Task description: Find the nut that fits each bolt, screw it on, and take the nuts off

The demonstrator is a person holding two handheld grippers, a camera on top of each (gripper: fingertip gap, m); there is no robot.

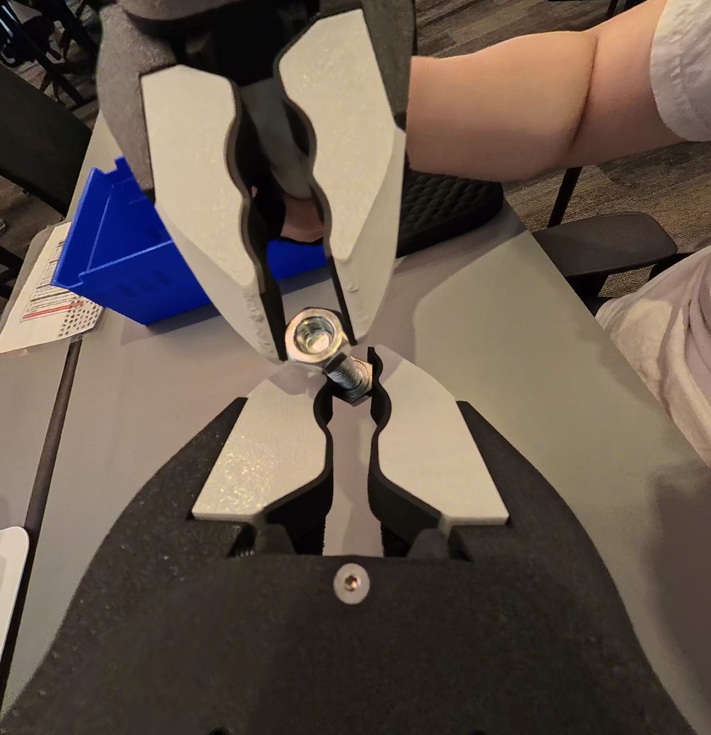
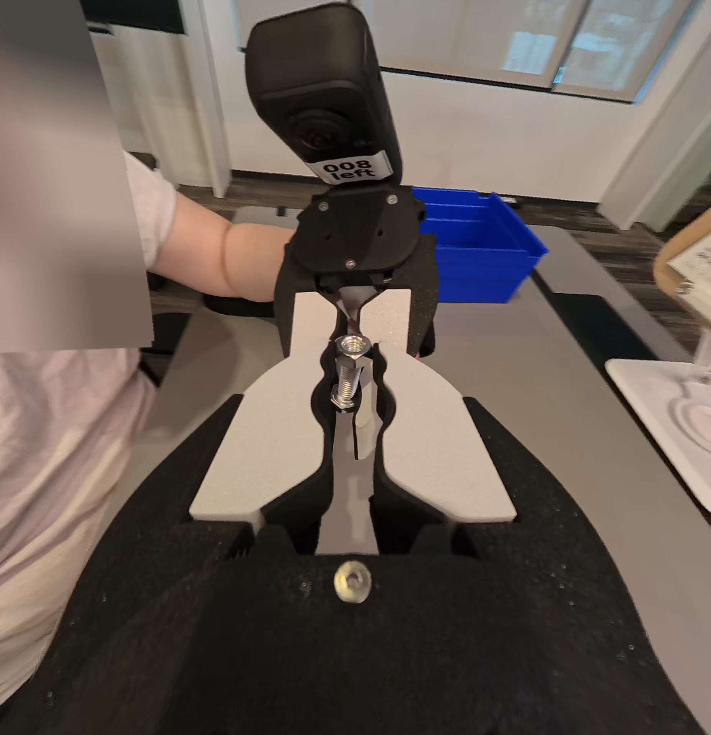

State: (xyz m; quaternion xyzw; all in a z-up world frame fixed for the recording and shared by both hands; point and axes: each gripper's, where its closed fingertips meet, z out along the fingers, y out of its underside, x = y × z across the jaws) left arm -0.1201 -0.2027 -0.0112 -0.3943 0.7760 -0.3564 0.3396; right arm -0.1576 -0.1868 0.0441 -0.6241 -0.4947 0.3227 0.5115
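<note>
Left gripper [image 1: 346,378] clenched low on the hex head of a silver threaded steel bolt [image 1: 343,378], which stands roughly upright above the middle of the grey desk [image 1: 485,358]. Silver hex nut [image 1: 314,338] sits on the bolt's upper end. Right gripper [image 2: 353,354] reaches in from opposite, fingers pinching the nut's flats. Blue plastic bin [image 1: 127,258] beyond, toward the desk's far edge.

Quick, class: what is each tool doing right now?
Left tool: closed, holding the bolt by its head.
Right tool: closed, holding the nut on the bolt.
</note>
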